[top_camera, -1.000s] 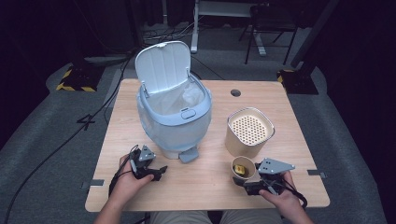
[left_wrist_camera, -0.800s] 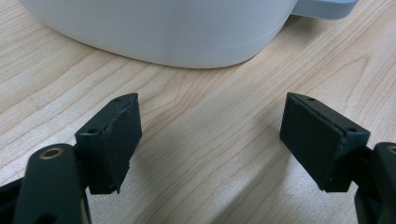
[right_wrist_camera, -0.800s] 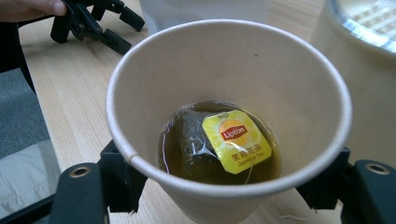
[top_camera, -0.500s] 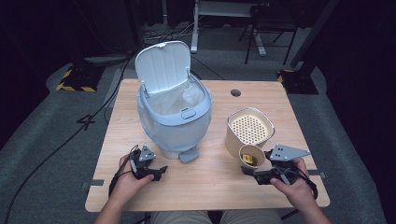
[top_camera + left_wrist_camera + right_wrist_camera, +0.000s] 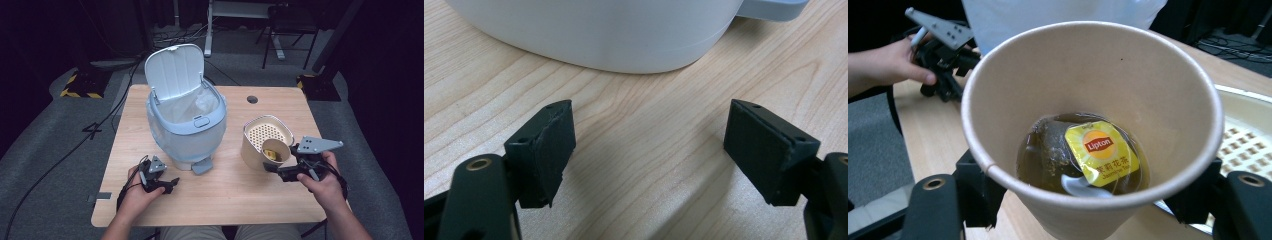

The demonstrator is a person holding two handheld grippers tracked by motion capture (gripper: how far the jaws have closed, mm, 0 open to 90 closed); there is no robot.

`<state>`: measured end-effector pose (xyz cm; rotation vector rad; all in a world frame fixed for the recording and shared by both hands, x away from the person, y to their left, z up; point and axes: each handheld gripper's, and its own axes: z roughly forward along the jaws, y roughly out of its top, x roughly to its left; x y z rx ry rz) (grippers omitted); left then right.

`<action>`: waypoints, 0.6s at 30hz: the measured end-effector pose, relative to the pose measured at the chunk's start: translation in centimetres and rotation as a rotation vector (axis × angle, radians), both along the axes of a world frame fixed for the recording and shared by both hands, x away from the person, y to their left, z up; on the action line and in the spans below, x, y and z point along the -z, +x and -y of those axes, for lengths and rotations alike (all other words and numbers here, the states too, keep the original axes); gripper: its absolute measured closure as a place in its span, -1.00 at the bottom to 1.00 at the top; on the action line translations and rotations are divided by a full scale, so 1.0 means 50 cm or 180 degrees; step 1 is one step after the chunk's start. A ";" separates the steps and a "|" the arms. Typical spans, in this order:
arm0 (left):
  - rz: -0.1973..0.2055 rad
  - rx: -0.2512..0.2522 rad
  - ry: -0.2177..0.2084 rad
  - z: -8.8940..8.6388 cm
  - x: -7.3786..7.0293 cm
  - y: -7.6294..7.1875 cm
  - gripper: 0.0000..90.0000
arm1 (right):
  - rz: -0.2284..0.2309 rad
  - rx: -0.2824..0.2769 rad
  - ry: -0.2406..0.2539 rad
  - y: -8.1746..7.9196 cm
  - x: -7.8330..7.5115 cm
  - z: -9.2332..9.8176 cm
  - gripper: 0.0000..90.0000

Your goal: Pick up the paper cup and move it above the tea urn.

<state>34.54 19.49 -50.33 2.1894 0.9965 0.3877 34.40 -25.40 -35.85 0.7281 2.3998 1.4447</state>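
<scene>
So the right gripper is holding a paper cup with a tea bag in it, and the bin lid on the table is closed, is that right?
Not quite. The bin stands with its lid flipped up and open, as the high view shows. The rest holds: the right gripper has its jaws closed on the paper cup, and the tea bag lies in the liquid inside.

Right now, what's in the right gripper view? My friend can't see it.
A brown paper cup, held between the right gripper's black jaws, has a wet tea bag with a yellow Lipton tag in brownish tea. Behind it lie the pale wooden table and a cream perforated strainer.
</scene>
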 end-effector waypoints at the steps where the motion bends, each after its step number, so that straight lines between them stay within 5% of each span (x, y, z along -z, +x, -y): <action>1: -0.0001 -0.0001 -0.0001 0.000 0.000 0.000 -0.53 | 0.0004 0.0019 0.0007 0.004 -0.004 0.002 -0.33; 18: -0.0014 0.0007 0.0000 0.001 -0.001 0.003 -0.54 | 0.0185 0.0327 -0.0152 0.131 -0.047 0.048 -0.33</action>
